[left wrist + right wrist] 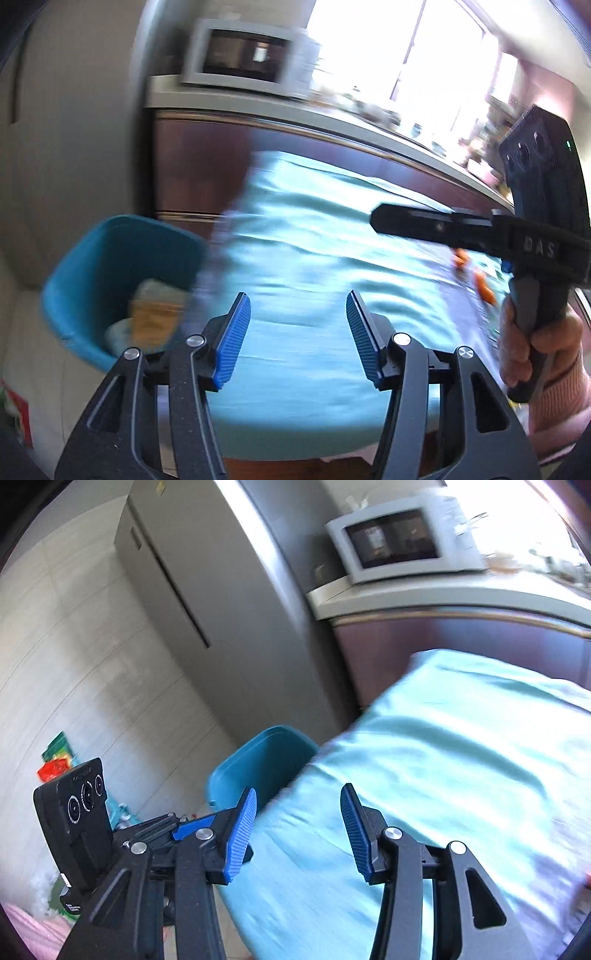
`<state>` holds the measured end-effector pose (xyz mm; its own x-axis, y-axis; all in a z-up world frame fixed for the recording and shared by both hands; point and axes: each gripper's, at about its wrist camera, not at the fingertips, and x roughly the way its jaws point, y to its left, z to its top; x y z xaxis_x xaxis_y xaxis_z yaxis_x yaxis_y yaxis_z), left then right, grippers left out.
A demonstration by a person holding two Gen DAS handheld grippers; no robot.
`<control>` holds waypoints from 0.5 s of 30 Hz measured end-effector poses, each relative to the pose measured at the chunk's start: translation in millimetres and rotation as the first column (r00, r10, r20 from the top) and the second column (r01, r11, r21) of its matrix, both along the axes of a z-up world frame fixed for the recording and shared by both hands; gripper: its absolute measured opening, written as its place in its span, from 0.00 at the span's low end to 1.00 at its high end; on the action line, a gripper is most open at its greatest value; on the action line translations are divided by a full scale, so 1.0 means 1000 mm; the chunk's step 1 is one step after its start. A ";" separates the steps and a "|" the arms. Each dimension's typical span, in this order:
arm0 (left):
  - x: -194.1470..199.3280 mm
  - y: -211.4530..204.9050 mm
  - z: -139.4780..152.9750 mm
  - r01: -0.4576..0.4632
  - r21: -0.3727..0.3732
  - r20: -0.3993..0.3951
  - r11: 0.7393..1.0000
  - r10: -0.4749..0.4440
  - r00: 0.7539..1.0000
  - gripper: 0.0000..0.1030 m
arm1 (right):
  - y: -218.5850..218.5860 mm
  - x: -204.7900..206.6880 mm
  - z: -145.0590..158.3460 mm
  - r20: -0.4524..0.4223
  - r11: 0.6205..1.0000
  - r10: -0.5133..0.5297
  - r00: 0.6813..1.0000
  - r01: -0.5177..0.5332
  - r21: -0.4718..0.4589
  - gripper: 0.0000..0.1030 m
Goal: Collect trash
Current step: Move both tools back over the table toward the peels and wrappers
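A blue bin (99,266) stands on the floor off the table's left end. It holds an orange-yellow wrapper (153,317) and pale crumpled trash. My left gripper (297,295) hovers open over the teal tablecloth (314,240), nothing between its blue pads. Small orange scraps (480,280) lie on the cloth at the right, partly hidden by the other tool, which a hand (535,339) in a pink sleeve grips. In the right wrist view my right gripper (299,790) is open and empty above the table's corner, with the bin (258,764) just beyond it.
A white microwave (402,539) sits on a counter (443,594) over dark red cabinets behind the table. A tall grey fridge (207,590) stands left of it. Red and green packets (55,760) lie on the tiled floor. The picture is motion-blurred.
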<state>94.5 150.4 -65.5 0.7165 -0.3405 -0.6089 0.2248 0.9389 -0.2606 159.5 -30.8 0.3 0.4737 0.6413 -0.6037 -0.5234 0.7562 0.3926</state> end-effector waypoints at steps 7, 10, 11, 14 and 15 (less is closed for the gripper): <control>-0.005 -0.091 0.000 0.231 -0.006 -0.015 0.973 -0.231 0.973 0.52 | -0.099 -0.026 0.004 0.024 0.980 -0.199 0.980 0.199 -0.010 0.44; -0.007 -0.122 -0.001 0.315 -0.021 -0.028 0.949 -0.316 0.948 0.53 | -0.140 -0.036 0.002 0.022 0.957 -0.291 0.956 0.291 -0.008 0.45; -0.007 -0.133 -0.002 0.341 -0.027 -0.034 0.940 -0.341 0.939 0.53 | -0.150 -0.035 0.000 0.022 0.949 -0.316 0.948 0.317 -0.010 0.45; -0.009 -0.162 -0.004 0.404 -0.038 -0.049 0.914 -0.405 0.913 0.55 | -0.184 -0.043 -0.003 0.020 0.920 -0.392 0.920 0.392 -0.005 0.45; -0.010 -0.171 -0.005 0.424 -0.040 -0.055 0.905 -0.426 0.903 0.56 | -0.195 -0.046 -0.004 0.021 0.910 -0.415 0.910 0.415 -0.007 0.45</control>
<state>84.2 -21.1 -70.6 0.4622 -0.6209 -0.6331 0.5841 0.7504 -0.3095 113.7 -225.4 -4.2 0.7070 0.3775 -0.5980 -0.1688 0.9112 0.3758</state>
